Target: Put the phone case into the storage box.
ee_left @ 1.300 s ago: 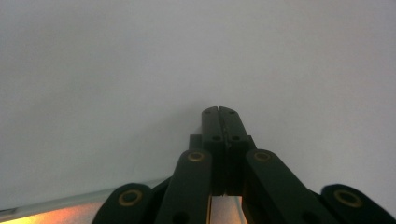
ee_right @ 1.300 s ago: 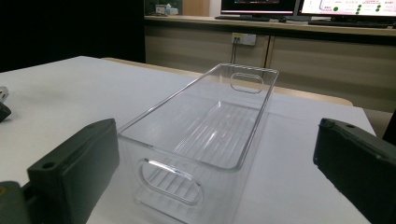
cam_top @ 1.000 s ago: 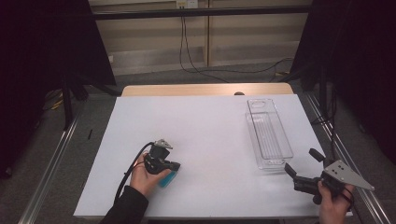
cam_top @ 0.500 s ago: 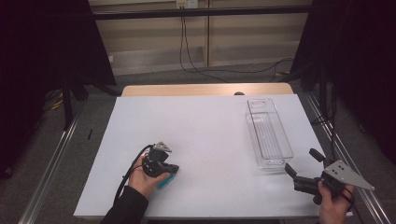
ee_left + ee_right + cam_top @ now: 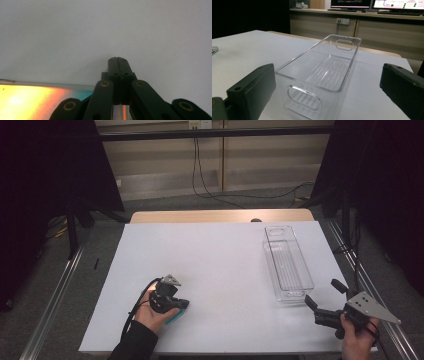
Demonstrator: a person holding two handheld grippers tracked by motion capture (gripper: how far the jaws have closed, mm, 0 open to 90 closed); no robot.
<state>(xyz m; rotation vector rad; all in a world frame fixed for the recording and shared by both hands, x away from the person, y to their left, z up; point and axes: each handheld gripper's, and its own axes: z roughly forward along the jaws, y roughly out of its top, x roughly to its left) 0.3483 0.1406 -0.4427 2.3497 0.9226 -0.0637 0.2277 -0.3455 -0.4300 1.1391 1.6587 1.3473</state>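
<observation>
High view: black curtains hang on both sides of the room, with a beige wall and a dangling cable (image 5: 196, 165) behind. A white desk (image 5: 220, 255) stands on grey floor, metal rails along its edges. Near the front left, the left hand-held gripper (image 5: 172, 297) lies low on the desk, jaws pressed together with nothing between them, on top of a teal card (image 5: 176, 316) lying flat there. Further right, a clear plastic bin (image 5: 287, 262) sits empty and upright near the right edge. At the front right corner, the right hand-held gripper (image 5: 322, 295) has its jaws spread wide, pointing toward the bin, not touching it.
</observation>
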